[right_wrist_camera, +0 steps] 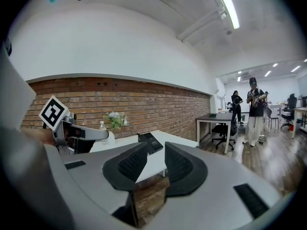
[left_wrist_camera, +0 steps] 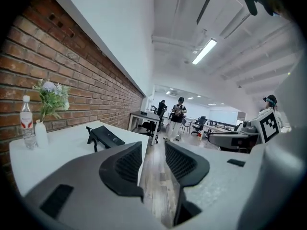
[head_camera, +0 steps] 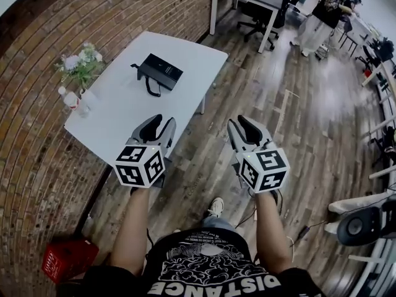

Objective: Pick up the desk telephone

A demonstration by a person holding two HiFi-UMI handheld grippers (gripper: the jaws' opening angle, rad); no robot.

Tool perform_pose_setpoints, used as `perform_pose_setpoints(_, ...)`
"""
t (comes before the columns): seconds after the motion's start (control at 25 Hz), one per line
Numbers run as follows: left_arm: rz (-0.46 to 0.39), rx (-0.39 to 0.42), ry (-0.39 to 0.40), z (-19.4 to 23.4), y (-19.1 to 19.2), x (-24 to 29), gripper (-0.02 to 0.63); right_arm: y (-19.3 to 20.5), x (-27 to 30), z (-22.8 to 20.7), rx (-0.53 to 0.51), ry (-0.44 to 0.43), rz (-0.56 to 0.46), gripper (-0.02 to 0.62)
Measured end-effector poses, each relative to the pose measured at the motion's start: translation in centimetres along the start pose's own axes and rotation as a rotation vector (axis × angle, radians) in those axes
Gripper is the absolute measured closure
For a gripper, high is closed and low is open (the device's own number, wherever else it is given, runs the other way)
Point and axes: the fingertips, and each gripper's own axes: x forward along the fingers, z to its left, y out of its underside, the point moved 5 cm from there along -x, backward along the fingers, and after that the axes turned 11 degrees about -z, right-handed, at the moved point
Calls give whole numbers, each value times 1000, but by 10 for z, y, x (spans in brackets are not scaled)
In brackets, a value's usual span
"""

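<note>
A black desk telephone [head_camera: 158,71] with a curled cord rests on the white table [head_camera: 124,104] near its far end; it also shows as the telephone [left_wrist_camera: 104,135] in the left gripper view and the telephone [right_wrist_camera: 149,141] in the right gripper view. My left gripper [head_camera: 162,124] hovers over the table's near corner, jaws parted with nothing between them. Out over the wooden floor, my right gripper [head_camera: 241,124] is partly open and empty too. Both are well short of the phone.
A vase of flowers [head_camera: 79,64] and a water bottle [head_camera: 85,104] stand at the table's left edge by the brick wall. A red crate [head_camera: 68,258] lies on the floor at lower left. Desks, chairs and people [head_camera: 318,18] fill the far right.
</note>
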Motion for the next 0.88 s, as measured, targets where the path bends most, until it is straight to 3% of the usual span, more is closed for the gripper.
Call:
perform_pose_setpoints(0.48, 10, -11, -148, -6, 4, 74, 409, 1, 67, -79, 18, -165, 17, 453)
perform_pose_setpoints(0.88, 17, -45, -251, 19, 11, 97, 344, 8, 113, -103, 46, -261, 40, 394)
